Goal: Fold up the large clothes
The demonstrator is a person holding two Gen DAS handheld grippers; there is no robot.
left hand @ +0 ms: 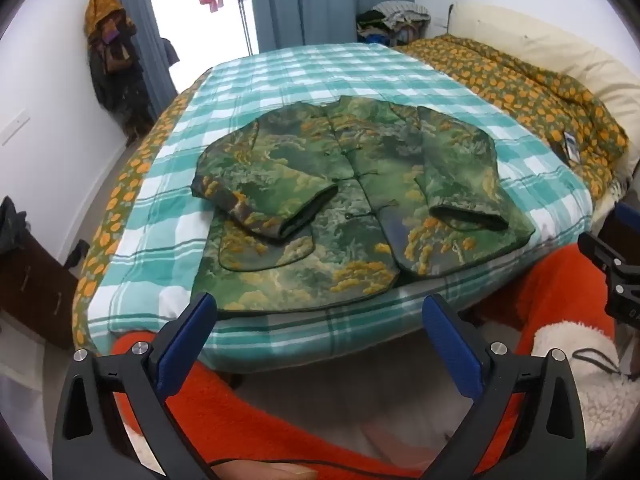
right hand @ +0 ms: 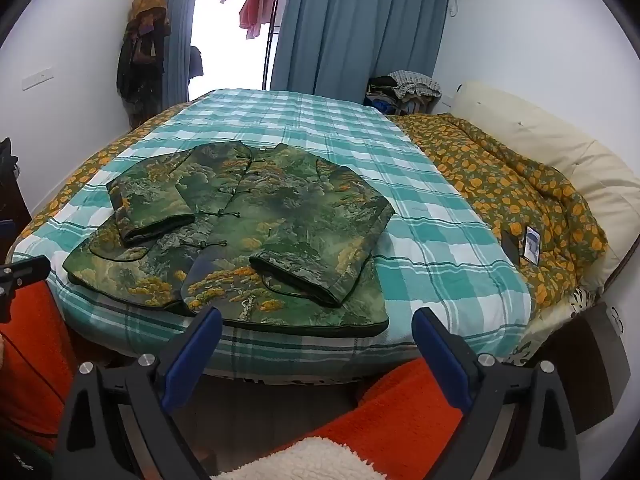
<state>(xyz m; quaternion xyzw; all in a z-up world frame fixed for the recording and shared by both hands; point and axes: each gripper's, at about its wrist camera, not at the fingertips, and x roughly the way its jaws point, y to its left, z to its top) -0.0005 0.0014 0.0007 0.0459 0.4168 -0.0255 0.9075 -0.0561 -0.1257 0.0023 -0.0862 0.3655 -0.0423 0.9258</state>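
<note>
A green jacket (left hand: 352, 196) with a yellow tree print lies face up on the teal checked blanket (left hand: 280, 76), buttons down its front, hem toward me. Both sleeves are folded in over the body. In the right wrist view the same jacket (right hand: 256, 232) lies left of centre. My left gripper (left hand: 316, 316) hovers open just short of the hem, above the bed's near edge, nothing between its blue pads. My right gripper (right hand: 316, 328) is likewise open and empty, held before the hem's right part. The right gripper's black body (left hand: 612, 276) shows at the left wrist view's right edge.
A yellow-flowered quilt (right hand: 508, 200) is bunched along the bed's right side with a phone (right hand: 532, 244) on it and a cream headboard (right hand: 532, 136) behind. The person's orange fleece garment (left hand: 560, 292) fills the foreground. Clothes hang on the left wall (right hand: 142, 52); blue curtains (right hand: 352, 28) stand behind the bed.
</note>
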